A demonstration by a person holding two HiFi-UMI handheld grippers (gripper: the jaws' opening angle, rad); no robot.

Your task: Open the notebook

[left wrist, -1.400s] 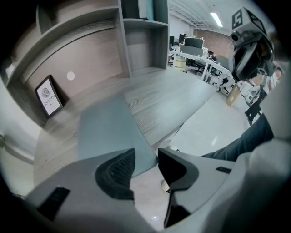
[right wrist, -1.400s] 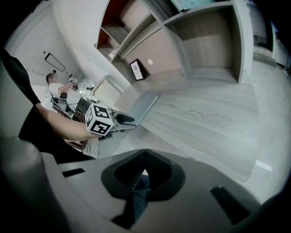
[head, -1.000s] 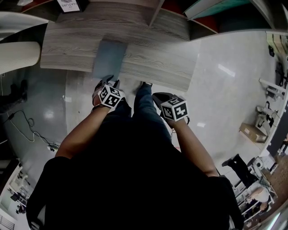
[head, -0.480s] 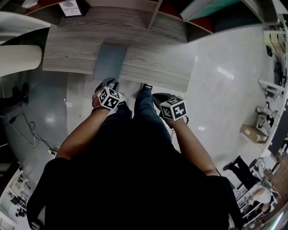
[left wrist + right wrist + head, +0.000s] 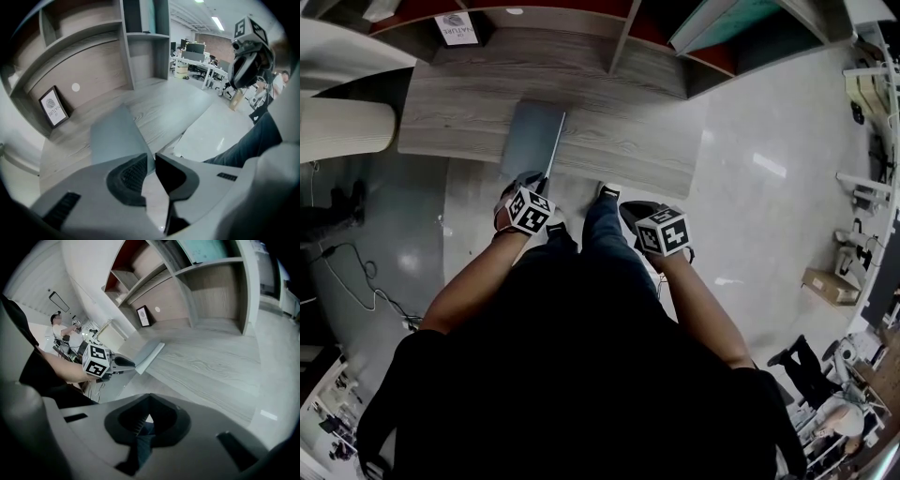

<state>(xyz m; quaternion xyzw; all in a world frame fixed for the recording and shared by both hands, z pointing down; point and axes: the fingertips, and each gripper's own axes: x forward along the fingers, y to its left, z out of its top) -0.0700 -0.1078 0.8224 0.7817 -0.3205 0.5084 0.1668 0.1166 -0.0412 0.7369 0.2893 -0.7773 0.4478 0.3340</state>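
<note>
On the wooden desk (image 5: pixel 619 141), near its front edge, lies one grey notebook (image 5: pixel 530 136). Its cover is tilted up on the right side, and a pale strip of page edges shows beneath it. The left gripper (image 5: pixel 153 157) has just been closing its jaws, and they now pinch the near edge of that cover between the pads. No lettering can be made out on the cover.

The right gripper (image 5: pixel 149 399), one of two tools in all, hangs off the desk to the right above the person's jeans. Its jaws are together with nothing between them.

At the back of the desk, under the shelves, one small framed card (image 5: pixel 53 107) leans against the wall. Its print seems to include the word NATURE, and the rest is too small to read. Far to the right, one cardboard box (image 5: pixel 830 284) sits on the pale floor.
</note>
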